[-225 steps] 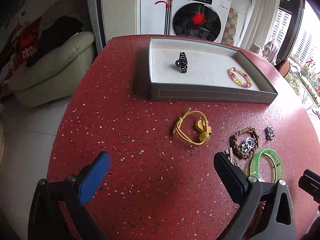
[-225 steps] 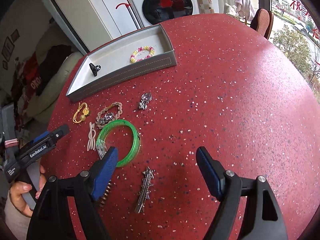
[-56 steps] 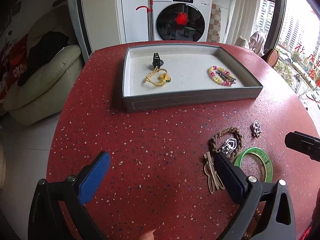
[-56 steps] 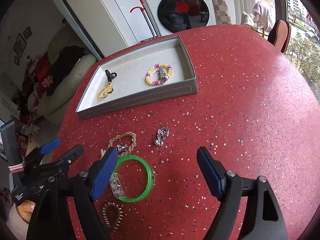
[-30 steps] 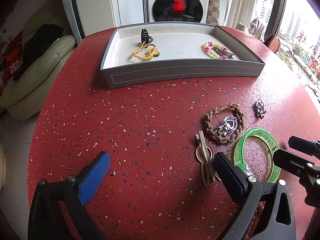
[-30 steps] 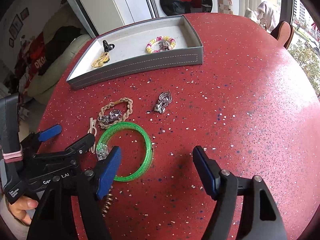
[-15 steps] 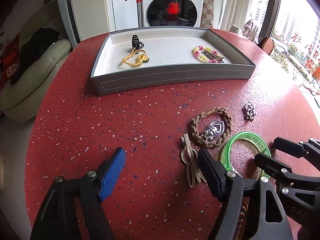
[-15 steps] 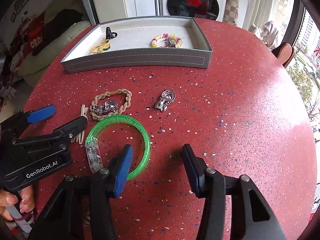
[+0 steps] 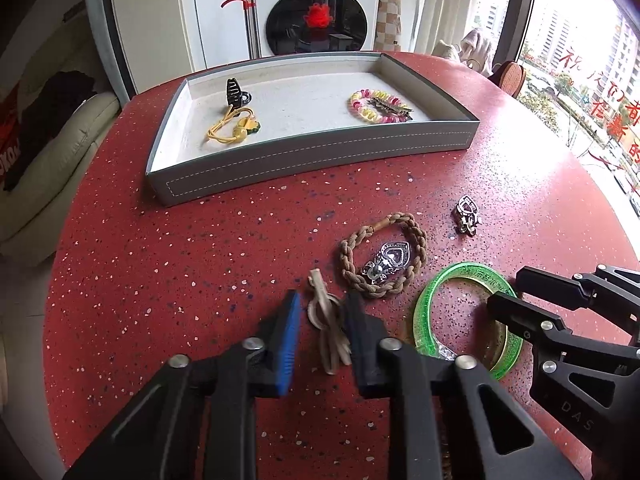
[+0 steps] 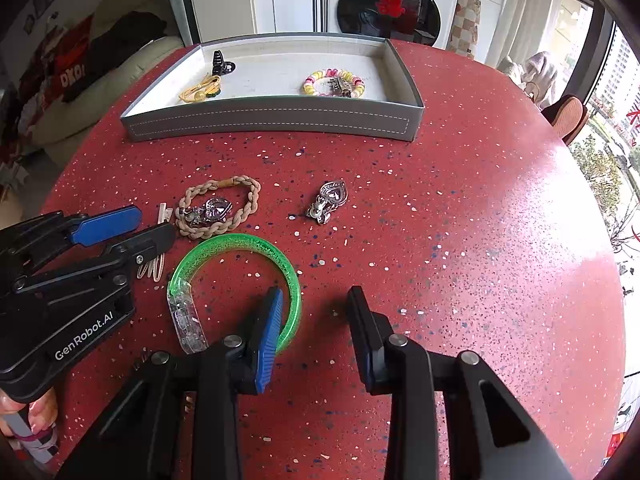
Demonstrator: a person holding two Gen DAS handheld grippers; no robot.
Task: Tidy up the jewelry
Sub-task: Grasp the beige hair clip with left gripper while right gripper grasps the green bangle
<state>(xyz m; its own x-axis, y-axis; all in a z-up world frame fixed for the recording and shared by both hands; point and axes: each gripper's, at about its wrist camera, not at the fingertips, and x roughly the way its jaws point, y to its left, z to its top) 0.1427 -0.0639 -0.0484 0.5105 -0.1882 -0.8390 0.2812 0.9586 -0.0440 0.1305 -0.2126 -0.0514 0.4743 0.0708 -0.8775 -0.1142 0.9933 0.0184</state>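
A grey tray (image 9: 316, 148) at the back of the red table holds a black claw clip (image 9: 236, 91), a yellow hair tie (image 9: 230, 128) and a beaded bracelet with a metal clip (image 9: 378, 106). My left gripper (image 9: 322, 320) is half closed, its jaws on either side of the beige hair clip (image 9: 326, 320), apart from it. My right gripper (image 10: 316, 320) is half open with its blue finger (image 10: 268, 336) inside the green bangle (image 10: 236, 264) and the bangle's rim between the jaws. A braided rope bracelet (image 9: 382, 258) with a silver heart pendant lies beside them.
A second silver pendant (image 10: 328, 200) lies alone mid-table. A clear clip (image 10: 186, 320) rests on the green bangle's left side. A washing machine (image 9: 316, 12) and a sofa (image 9: 48, 168) stand beyond the table's far edge.
Both grippers have lowered and narrowed. The left one moved right to straddle the beige hair clip; the right one moved onto the green bangle's rim.
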